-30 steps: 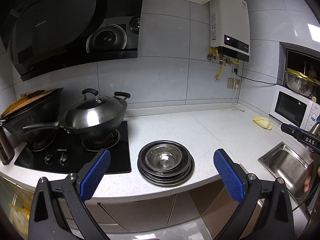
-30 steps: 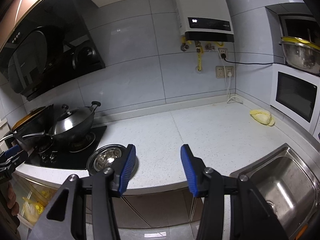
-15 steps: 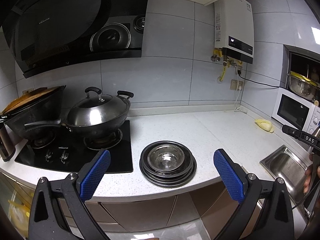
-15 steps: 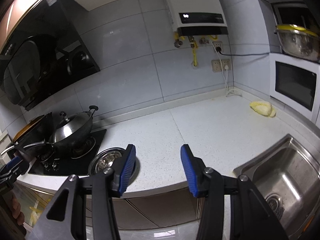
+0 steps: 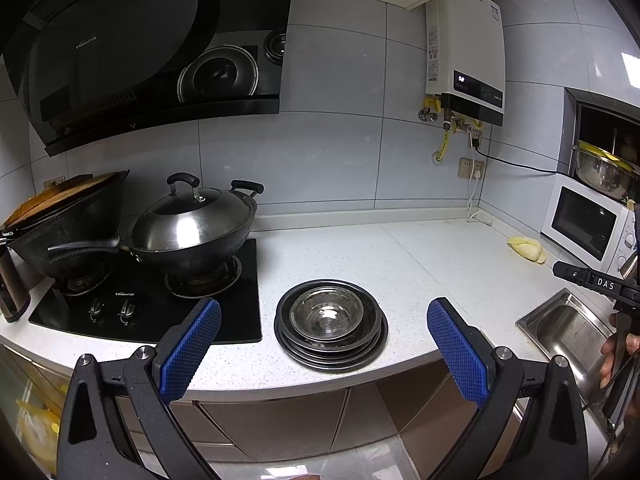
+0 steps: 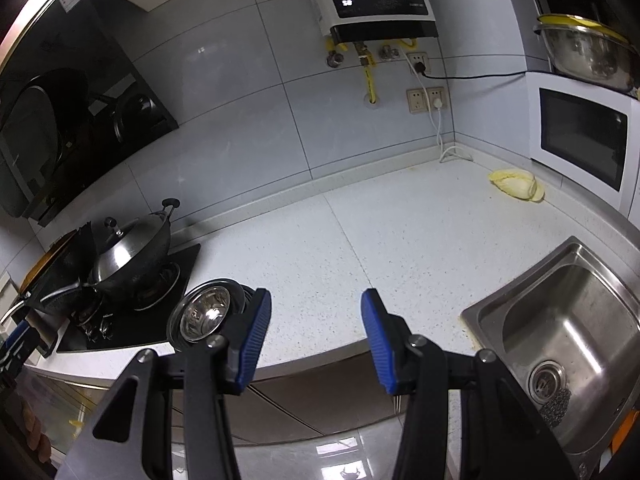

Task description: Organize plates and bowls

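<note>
Plates [image 5: 331,354] sit stacked near the counter's [image 5: 420,264] front edge, just right of the stove [image 5: 160,308], a steel bowl [image 5: 326,312] nested on top. Both grippers hover short of them, empty: left [image 5: 324,344] spread wide, right [image 6: 316,340] half spread (nothing between). Approach seems in hand; next, probably closing on the bowl's rim.

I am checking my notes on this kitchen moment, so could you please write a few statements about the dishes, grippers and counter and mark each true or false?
1. A steel bowl sits on top of the stack of dark plates. True.
2. The left gripper is clamped on the stack. False: its jaws are open with nothing gripped.
3. The right gripper holds a bowl. False: it is open and empty.
4. The lidded wok stands on the stove. True.
5. The sink is full of plates. False: no plates in it.
</note>
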A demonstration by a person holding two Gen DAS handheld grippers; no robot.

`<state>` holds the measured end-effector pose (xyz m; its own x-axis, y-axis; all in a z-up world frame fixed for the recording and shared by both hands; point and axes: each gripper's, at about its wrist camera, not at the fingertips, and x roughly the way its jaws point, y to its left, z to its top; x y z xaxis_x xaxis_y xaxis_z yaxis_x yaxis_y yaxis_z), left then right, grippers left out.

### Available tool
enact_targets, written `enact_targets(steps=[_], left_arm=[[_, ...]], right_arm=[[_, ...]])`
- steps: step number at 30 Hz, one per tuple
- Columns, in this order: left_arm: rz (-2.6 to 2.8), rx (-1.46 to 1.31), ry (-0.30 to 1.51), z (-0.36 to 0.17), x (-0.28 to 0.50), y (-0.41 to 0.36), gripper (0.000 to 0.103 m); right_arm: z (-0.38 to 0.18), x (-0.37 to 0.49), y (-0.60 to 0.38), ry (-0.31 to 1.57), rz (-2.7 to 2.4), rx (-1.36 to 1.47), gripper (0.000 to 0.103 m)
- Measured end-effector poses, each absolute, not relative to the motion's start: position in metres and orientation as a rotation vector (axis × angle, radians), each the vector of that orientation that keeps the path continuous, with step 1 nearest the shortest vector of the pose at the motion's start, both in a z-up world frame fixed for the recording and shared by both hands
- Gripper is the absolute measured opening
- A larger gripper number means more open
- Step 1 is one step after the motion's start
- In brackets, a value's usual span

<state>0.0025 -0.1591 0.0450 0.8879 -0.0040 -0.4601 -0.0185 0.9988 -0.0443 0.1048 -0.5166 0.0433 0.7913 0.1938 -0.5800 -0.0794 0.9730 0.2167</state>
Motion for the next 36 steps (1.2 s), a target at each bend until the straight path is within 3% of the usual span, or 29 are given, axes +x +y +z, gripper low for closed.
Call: enact_targets(steps=[36], left_arm=[[0.014, -0.034, 0.473, 0.046, -0.016, -0.167, 0.101]], right_arm=[[0.043, 0.089, -0.502, 0.654, 0.194, 0.021, 0.045]])
